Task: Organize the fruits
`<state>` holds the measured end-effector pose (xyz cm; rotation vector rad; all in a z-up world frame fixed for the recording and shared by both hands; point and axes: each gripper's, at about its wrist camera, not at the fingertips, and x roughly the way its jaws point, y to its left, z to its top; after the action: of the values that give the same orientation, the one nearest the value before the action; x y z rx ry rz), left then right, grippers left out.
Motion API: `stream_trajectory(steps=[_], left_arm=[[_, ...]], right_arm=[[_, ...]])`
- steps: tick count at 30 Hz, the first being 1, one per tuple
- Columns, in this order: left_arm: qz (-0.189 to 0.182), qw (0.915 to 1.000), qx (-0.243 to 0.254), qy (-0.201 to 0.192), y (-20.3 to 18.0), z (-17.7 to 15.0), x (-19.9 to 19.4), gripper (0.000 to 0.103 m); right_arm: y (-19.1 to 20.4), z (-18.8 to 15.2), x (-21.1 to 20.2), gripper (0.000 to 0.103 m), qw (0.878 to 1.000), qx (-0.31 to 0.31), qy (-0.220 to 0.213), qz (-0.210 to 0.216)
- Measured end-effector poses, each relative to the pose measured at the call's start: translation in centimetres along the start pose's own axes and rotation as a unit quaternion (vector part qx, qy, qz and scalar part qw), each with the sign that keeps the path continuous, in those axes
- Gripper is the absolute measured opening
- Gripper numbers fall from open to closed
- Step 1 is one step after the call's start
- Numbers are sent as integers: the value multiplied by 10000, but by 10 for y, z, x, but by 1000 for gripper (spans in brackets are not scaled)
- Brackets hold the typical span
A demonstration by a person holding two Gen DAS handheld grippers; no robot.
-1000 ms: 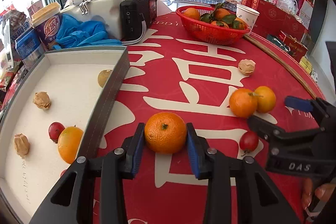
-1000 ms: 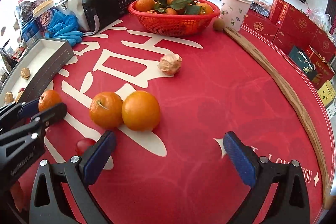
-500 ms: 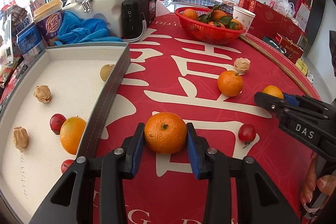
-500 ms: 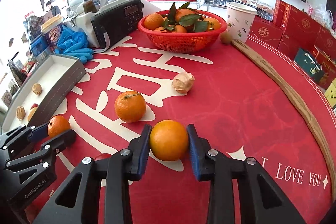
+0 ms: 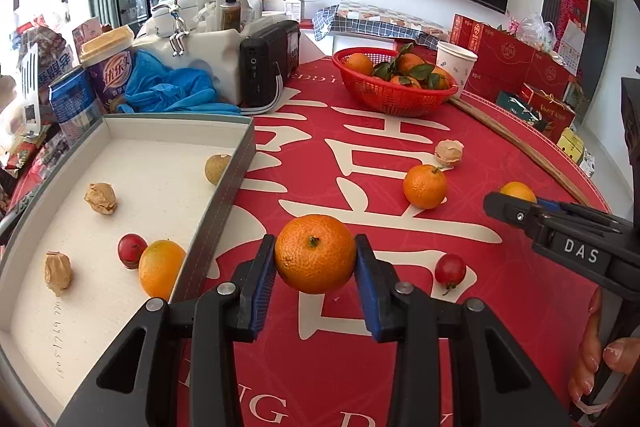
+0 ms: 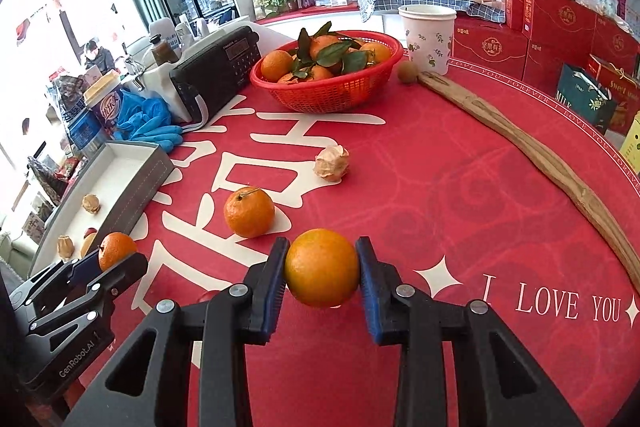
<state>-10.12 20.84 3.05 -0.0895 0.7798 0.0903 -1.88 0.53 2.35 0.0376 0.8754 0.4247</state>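
Observation:
My left gripper [image 5: 315,269] is shut on a mandarin with a green stem end [image 5: 315,252] and holds it above the red cloth, just right of the grey-walled white tray [image 5: 224,195]. My right gripper [image 6: 322,273] is shut on a smooth orange [image 6: 322,267], lifted off the cloth. It shows at the right of the left wrist view [image 5: 516,201]. On the cloth lie another mandarin [image 5: 424,185], a cherry tomato [image 5: 450,268] and a papery husk fruit [image 5: 449,152]. The tray holds an orange [image 5: 161,273], a cherry tomato [image 5: 132,250], husk fruits and a longan.
A red basket [image 6: 326,89] of leafy mandarins stands at the back, beside a paper cup [image 6: 427,37] and a radio [image 6: 216,69]. A long wooden stick [image 6: 532,151] lies along the right. Blue gloves [image 5: 168,89], cans and bottles crowd the far left.
My right gripper closed on the smooth orange and lifted it away from the other mandarin. My left gripper rose with its mandarin and stayed shut.

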Motion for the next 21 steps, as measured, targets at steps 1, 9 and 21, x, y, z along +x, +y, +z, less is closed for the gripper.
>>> stream_trajectory(steps=[1,9,21], left_arm=[[28,10000,-5,-26,1,0,-1,41],[140,9998,-67,-80,6,0,-1,41],[197,9998,-50,-75,6,0,0,41]], right_arm=[[1,0,0,35,10000,-25,12,14],[5,-2,2,35,10000,-62,42,48],[6,-3,4,35,9999,-43,88,58]])
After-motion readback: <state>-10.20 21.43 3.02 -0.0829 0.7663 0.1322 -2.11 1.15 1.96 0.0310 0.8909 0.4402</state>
